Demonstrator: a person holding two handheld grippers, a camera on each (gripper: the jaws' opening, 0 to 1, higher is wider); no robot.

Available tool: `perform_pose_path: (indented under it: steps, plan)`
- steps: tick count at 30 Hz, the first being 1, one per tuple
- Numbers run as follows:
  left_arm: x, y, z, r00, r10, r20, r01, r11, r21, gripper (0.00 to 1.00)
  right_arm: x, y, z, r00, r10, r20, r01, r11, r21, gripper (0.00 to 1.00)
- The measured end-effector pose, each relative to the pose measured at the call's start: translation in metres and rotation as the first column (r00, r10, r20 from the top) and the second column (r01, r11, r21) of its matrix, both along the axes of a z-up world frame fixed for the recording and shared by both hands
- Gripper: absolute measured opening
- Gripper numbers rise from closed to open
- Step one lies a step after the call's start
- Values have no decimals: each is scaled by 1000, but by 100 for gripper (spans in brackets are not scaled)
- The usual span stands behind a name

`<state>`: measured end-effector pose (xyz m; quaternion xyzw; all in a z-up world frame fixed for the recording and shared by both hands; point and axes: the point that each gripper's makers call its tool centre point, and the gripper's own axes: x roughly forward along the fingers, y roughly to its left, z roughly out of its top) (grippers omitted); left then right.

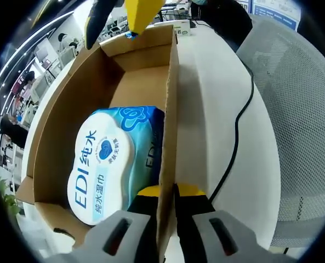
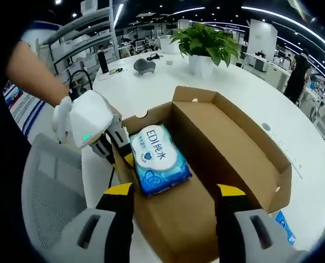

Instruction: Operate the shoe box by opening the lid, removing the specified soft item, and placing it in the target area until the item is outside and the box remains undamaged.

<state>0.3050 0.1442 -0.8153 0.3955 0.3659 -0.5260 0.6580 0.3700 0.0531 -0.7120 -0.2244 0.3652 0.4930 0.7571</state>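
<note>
Here the left gripper (image 1: pixel 166 193) is seen at the bottom centre of the left gripper view, its jaws closed on the side wall of the box (image 1: pixel 170 109), one jaw inside and one outside the cardboard. In the right gripper view the same gripper (image 2: pixel 120 155) is found at middle left, clamped on the near wall. The right gripper (image 2: pixel 175 192) rises from the bottom of its own view with jaws spread wide and nothing between them, held above the open box (image 2: pixel 233 137). Its yellow tip (image 1: pixel 137 16) enters the left gripper view at top centre, over the far end.

The lid is judged already open. The soft item, a blue and white pack of wipes (image 2: pixel 158 159), lies flat on the box floor at left of centre in the right gripper view, close against the clamped wall; in the left gripper view the pack (image 1: pixel 104 164) sits at lower left.

For the step in hand, the box is best kept pinned by the left gripper. The right gripper should be lowered across the pack's short width, closed on its soft sides, and lifted straight up so the walls are not snagged or torn. A white table (image 2: pixel 217 82) surrounds the box; the target area cannot be identified.
</note>
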Motion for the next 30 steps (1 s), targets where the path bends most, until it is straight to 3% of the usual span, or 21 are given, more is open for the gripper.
perform_pose_path:
  steps: [9, 23, 30]
  plan:
    - [0, -1, 0, 1000, 0, 0, 0, 1000, 0, 4, -1, 13, -12, 998, 59, 11, -58, 998, -32, 58]
    - [0, -1, 0, 1000, 0, 0, 0, 1000, 0, 4, 4, 18, -32, 998, 42, -37, -43, 998, -47, 63]
    - [1, -1, 0, 1000, 1, 0, -1, 1000, 0, 4, 1, 26, -42, 996, 84, -33, -86, 994, -63, 65]
